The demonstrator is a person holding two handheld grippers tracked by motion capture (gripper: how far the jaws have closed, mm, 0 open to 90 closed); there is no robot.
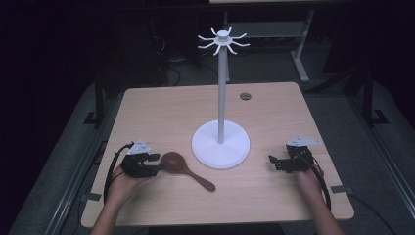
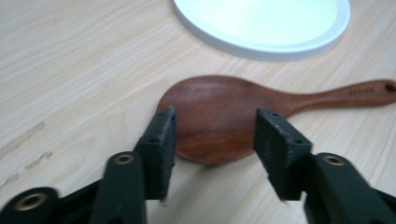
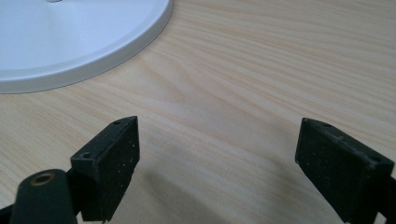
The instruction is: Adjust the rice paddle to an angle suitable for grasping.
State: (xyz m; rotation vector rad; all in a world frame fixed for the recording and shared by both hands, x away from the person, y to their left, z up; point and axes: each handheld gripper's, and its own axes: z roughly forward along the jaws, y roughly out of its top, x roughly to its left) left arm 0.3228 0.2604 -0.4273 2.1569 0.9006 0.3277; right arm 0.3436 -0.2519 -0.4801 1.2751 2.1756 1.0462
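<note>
A dark brown wooden spoon [image 1: 188, 172] lies flat on the table, bowl to the left, handle pointing right and toward me. My left gripper [image 1: 154, 164] is at the bowl. In the left gripper view its jaws stand half apart over the spoon [image 2: 215, 98], their tips overlapping the bowl's near part, and the pads do not squeeze it. My right gripper [image 1: 274, 162] rests low on the right side of the table. In its own view the right gripper [image 3: 219, 128] is wide open over bare wood.
A white stand with a round base [image 1: 220, 149], a tall pole and a ring of hooks [image 1: 223, 41] on top sits mid-table between the grippers. Its base [image 2: 261, 28] lies just beyond the spoon and close to the right gripper [image 3: 70, 42]. A small round grommet [image 1: 245, 96] sits near the table's [image 1: 161, 112] far edge.
</note>
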